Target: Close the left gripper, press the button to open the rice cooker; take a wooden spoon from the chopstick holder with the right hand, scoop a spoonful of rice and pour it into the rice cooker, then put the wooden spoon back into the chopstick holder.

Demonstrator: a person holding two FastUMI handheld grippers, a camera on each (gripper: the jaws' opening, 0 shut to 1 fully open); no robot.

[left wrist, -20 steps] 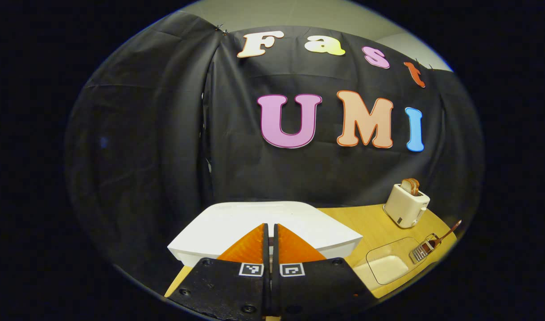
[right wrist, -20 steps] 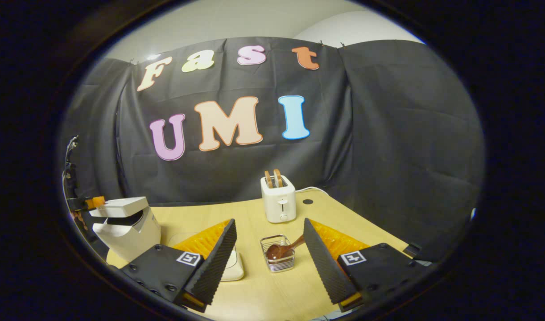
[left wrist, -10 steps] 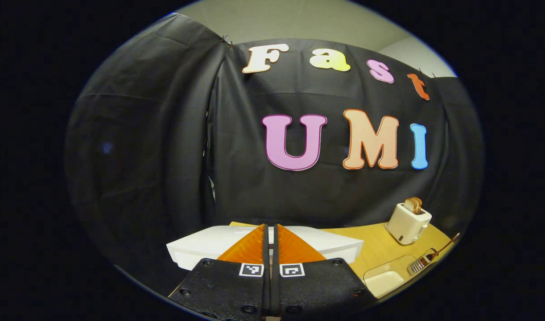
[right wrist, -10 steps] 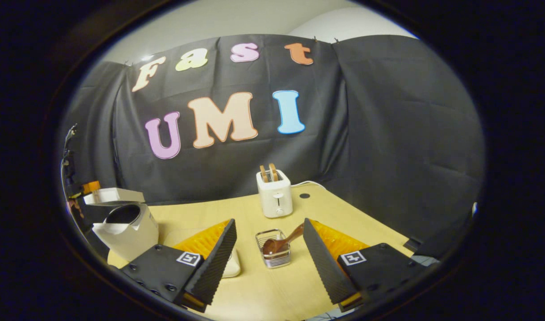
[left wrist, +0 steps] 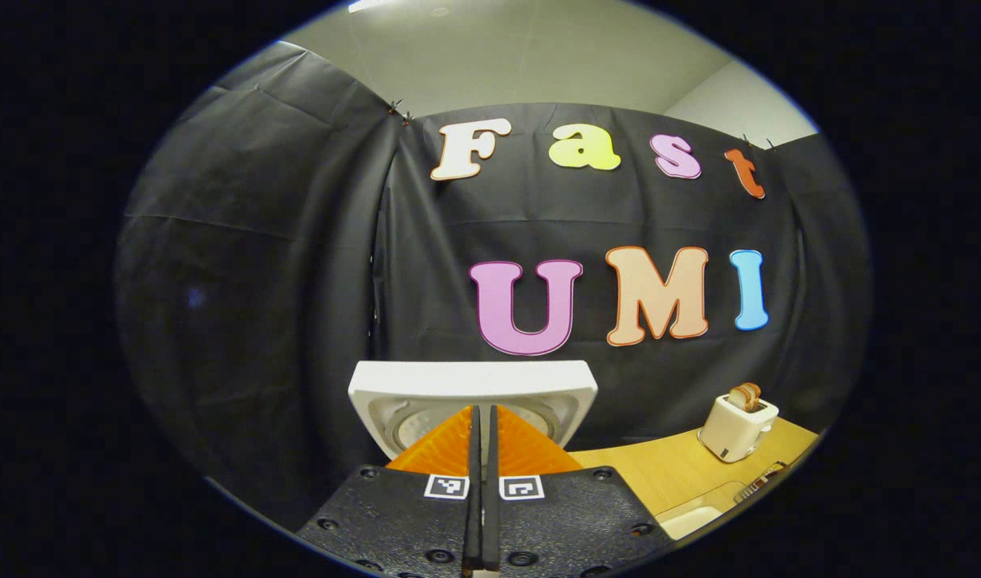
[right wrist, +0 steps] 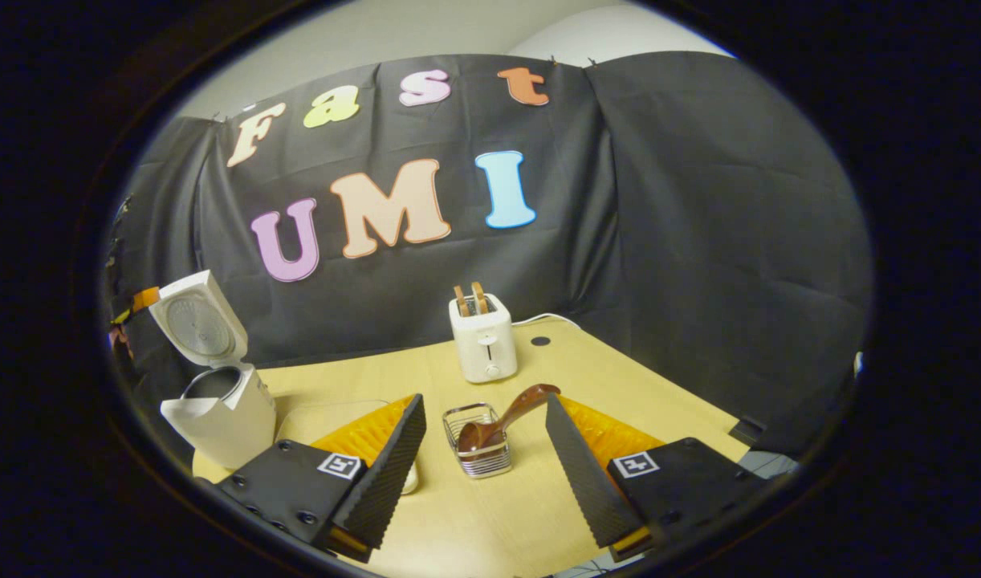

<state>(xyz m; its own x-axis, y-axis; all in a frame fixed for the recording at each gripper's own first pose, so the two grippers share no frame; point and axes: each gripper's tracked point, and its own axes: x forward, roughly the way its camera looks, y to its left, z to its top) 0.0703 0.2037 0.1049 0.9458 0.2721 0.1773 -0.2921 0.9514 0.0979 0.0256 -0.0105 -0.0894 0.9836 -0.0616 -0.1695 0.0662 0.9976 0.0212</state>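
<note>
Your left claw (left wrist: 481, 417) has its two fingers pressed together with nothing between them, and it sits right in front of the rice cooker's raised lid (left wrist: 473, 397), whose ribbed inner face looks toward you; the fingers cover the middle of that face, and the cooker's body lies hidden below them. In the right gripper view the rice cooker (right wrist: 217, 401) stands at the far left of the surface (right wrist: 490, 514) with its lid tipped up and back, its pot a dark opening you cannot see into. Your right claw (right wrist: 486, 449) is spread wide and grips nothing. Between its fingers, farther off, the wire chopstick holder (right wrist: 478, 441) holds the wooden spoon (right wrist: 502, 417), bowl down, handle leaning up to the right. The shallow rice dish (right wrist: 330, 413) is mostly hidden behind the left finger. A toaster (right wrist: 482, 341) with bread stands behind.
</note>
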